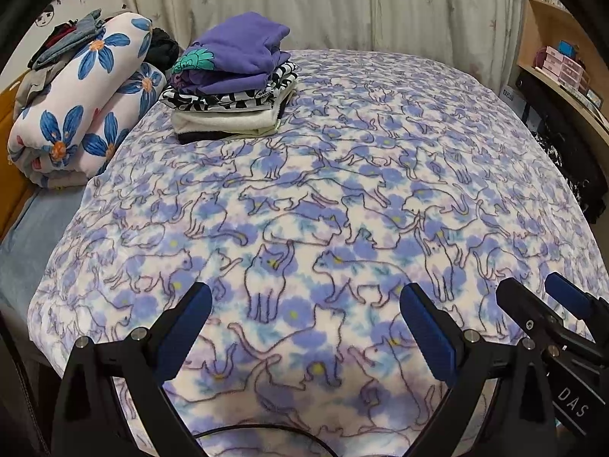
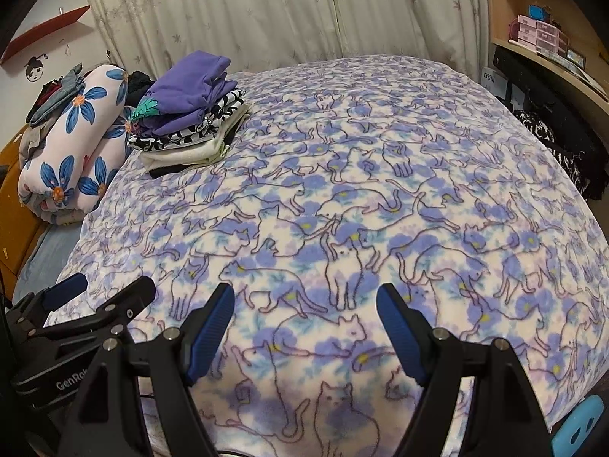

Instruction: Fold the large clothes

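Note:
A stack of folded clothes [image 1: 232, 80], purple on top, then black-and-white print, cream and black, sits at the far left of the bed; it also shows in the right wrist view [image 2: 190, 114]. My left gripper [image 1: 304, 297] is open and empty above the near edge of the cat-print blanket [image 1: 342, 190]. My right gripper [image 2: 306, 297] is open and empty beside it, also over the blanket [image 2: 380, 190]. Each gripper shows in the other's view: the right one [image 1: 533, 293] and the left one [image 2: 110, 285].
A rolled flower-print quilt [image 1: 80, 103] with loose clothes on it lies left of the stack. Curtains [image 1: 304, 3] hang behind the bed. Wooden shelves [image 1: 559, 61] with boxes stand at the right. A blue object [image 2: 582, 426] shows at the lower right.

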`<state>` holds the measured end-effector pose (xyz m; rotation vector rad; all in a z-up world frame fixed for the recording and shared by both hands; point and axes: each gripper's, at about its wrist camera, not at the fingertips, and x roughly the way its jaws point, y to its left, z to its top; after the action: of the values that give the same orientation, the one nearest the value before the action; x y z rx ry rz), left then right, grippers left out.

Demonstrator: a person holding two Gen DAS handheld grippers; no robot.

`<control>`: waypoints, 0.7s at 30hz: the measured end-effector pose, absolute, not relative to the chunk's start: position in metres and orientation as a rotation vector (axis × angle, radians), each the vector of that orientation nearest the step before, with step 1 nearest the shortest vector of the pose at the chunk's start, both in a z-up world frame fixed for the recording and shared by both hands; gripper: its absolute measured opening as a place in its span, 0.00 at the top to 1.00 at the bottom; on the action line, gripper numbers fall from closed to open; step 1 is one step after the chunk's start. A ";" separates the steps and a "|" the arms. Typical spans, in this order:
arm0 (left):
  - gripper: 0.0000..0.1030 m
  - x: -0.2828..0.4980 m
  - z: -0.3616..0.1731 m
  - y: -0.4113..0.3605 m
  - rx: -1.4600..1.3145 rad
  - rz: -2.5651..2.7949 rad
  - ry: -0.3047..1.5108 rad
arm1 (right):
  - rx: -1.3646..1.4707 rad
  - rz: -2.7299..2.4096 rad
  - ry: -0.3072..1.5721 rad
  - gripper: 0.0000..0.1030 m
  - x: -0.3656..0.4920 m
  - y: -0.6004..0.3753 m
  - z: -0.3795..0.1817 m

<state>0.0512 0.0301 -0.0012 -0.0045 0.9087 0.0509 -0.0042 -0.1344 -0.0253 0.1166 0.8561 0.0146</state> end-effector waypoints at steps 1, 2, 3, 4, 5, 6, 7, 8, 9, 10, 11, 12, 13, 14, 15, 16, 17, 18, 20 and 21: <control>0.04 0.051 -0.002 0.031 -0.008 0.049 0.912 | 0.116 0.014 0.855 0.25 -0.004 -0.135 -0.025; 0.04 0.054 -0.003 0.033 -0.008 0.045 0.915 | 0.114 0.013 0.854 0.25 -0.003 -0.135 -0.026; 0.04 0.055 -0.004 0.034 -0.012 0.044 0.920 | 0.113 0.011 0.854 0.25 -0.003 -0.136 -0.027; 0.04 0.055 -0.004 0.035 -0.014 0.042 0.922 | 0.112 0.012 0.854 0.25 -0.003 -0.136 -0.027; 0.04 0.056 -0.005 0.035 -0.013 0.040 0.923 | 0.110 0.011 0.852 0.25 -0.003 -0.136 -0.027; 0.04 0.056 -0.005 0.035 -0.011 0.040 0.924 | 0.108 0.012 0.852 0.25 -0.002 -0.137 -0.027; 0.04 0.056 -0.005 0.036 -0.009 0.040 0.924 | 0.111 0.014 0.855 0.25 -0.003 -0.137 -0.027; 0.05 0.056 -0.005 0.036 -0.009 0.041 0.924 | 0.113 0.015 0.855 0.25 -0.003 -0.136 -0.027; 0.05 0.056 -0.005 0.034 -0.010 0.041 0.923 | 0.114 0.015 0.856 0.25 -0.003 -0.136 -0.027; 0.05 0.056 -0.005 0.035 -0.008 0.041 0.923 | 0.115 0.014 0.856 0.25 -0.003 -0.136 -0.027; 0.05 0.055 -0.005 0.034 -0.011 0.040 0.923 | 0.117 0.014 0.856 0.25 -0.003 -0.136 -0.027; 0.05 0.056 -0.005 0.034 -0.008 0.040 0.921 | 0.115 0.015 0.854 0.25 -0.003 -0.136 -0.027; 0.05 0.056 -0.005 0.035 -0.004 0.042 0.918 | 0.113 0.015 0.854 0.25 -0.002 -0.136 -0.027; 0.05 0.057 -0.005 0.035 0.000 0.041 0.916 | 0.111 0.014 0.855 0.25 -0.002 -0.136 -0.027; 0.05 0.057 -0.006 0.036 0.000 0.042 0.916 | 0.109 0.013 0.853 0.25 -0.002 -0.136 -0.028; 0.05 0.058 -0.007 0.038 -0.001 0.041 0.918 | 0.109 0.013 0.853 0.25 -0.002 -0.136 -0.028; 0.05 0.057 -0.006 0.035 -0.002 0.040 0.919 | 0.109 0.012 0.854 0.25 -0.002 -0.136 -0.028; 0.05 0.057 -0.006 0.035 -0.004 0.038 0.920 | 0.110 0.014 0.854 0.25 -0.003 -0.136 -0.027; 0.05 0.057 -0.007 0.036 -0.006 0.036 0.923 | 0.103 0.013 0.849 0.25 -0.002 -0.136 -0.028; 0.05 0.057 -0.008 0.036 -0.004 0.035 0.924 | 0.100 0.011 0.849 0.25 -0.002 -0.137 -0.029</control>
<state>0.0569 0.0365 -0.0075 -0.0041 0.9242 0.0354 -0.0017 -0.1371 -0.0290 0.1003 0.8487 0.0114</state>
